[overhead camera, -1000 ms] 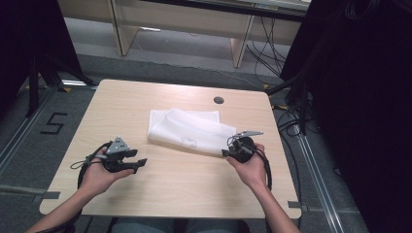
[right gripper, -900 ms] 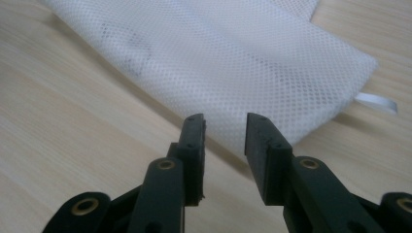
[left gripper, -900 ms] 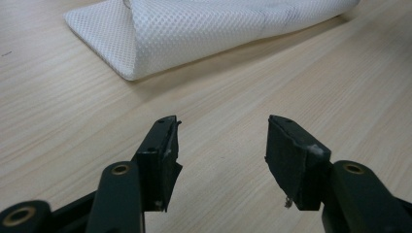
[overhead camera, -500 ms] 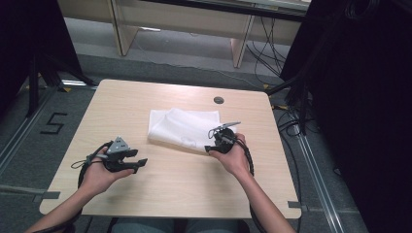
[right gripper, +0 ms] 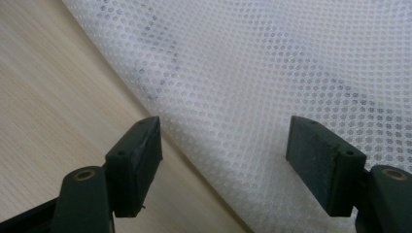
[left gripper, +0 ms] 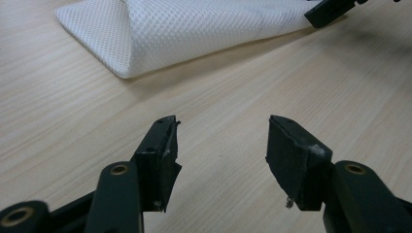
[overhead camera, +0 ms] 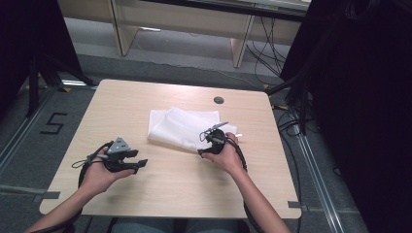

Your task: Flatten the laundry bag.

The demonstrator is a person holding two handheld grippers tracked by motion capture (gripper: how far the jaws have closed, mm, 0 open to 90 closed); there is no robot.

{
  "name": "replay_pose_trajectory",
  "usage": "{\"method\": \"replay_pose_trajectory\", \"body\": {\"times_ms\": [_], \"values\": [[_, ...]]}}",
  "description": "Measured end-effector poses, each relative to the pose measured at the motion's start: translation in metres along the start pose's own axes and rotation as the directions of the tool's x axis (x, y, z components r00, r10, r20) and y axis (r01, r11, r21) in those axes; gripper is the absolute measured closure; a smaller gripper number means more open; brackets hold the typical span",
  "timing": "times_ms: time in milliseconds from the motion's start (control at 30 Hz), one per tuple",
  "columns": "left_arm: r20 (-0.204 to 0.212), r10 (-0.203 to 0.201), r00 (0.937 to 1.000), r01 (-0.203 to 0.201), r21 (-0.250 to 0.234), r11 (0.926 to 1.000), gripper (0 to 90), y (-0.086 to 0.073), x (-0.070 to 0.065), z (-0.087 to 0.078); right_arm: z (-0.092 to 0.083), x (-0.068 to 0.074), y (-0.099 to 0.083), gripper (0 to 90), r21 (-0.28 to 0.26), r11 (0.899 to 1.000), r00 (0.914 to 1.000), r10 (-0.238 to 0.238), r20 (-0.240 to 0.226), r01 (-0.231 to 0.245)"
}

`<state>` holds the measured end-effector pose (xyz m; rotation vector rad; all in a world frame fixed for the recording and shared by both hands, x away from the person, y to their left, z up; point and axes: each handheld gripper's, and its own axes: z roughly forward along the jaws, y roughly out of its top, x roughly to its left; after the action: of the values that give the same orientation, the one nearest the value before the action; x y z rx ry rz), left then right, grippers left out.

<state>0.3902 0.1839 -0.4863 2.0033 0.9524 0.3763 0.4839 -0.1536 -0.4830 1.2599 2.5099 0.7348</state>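
A white mesh cloth [overhead camera: 182, 127] lies folded on the middle of the wooden table [overhead camera: 121, 102]. My right gripper [overhead camera: 206, 141] hovers over the cloth's near edge, held in a hand. In the right gripper view it [right gripper: 223, 141] is open, and the mesh cloth [right gripper: 272, 87] spans the gap between its jaws, with the fold edge running past the left jaw. My left gripper [overhead camera: 138, 165] rests low over bare wood to the near left of the cloth. It [left gripper: 221, 131] is open and empty, with the cloth [left gripper: 194, 29] a short way ahead.
A round cable hole [overhead camera: 218, 100] sits near the table's far edge. One jaw of the other gripper [left gripper: 325, 12] shows at the cloth's edge in the left gripper view. Black equipment and cables [overhead camera: 301, 97] stand to the right of the table.
My right gripper has moved left from the cloth's right end to the middle of its near edge. The left gripper has stayed put.
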Motion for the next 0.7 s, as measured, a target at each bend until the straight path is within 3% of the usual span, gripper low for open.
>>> {"method": "replay_pose_trajectory", "body": {"times_ms": [33,267,333,367,667,700], "values": [[-0.011,0.027,0.9996,-0.027,0.004,0.9996,44.6,0.0003,0.0013,-0.0004,0.0024,-0.0026,0.0007,31.8,-0.012,0.999,0.9987,-0.050,0.000,0.050],[-0.008,0.001,1.0000,-0.001,-0.018,0.9998,44.5,-0.0002,-0.0011,0.0012,0.0061,-0.0029,0.0037,46.5,0.048,0.998,0.9992,-0.039,0.000,0.039],[-0.007,0.000,1.0000,0.000,-0.018,0.9998,44.5,-0.0003,-0.0010,0.0011,0.0066,-0.0056,0.0052,56.5,0.047,0.998,0.9991,-0.041,-0.014,0.041],[-0.008,-0.004,1.0000,0.004,-0.010,0.9999,44.4,-0.0005,-0.0008,0.0008,0.0056,-0.0043,0.0060,62.1,0.067,0.998,0.9996,-0.019,-0.022,0.020],[-0.004,0.000,1.0000,0.000,-0.010,1.0000,44.5,-0.0003,-0.0018,0.0012,0.0064,-0.0043,0.0071,81.8,0.075,0.997,0.9988,-0.033,-0.037,0.036],[0.001,0.001,1.0000,-0.001,-0.011,0.9999,44.5,-0.0006,-0.0014,0.0014,0.0054,-0.0020,0.0070,82.8,0.094,0.996,0.9996,-0.009,-0.025,0.011]]}}
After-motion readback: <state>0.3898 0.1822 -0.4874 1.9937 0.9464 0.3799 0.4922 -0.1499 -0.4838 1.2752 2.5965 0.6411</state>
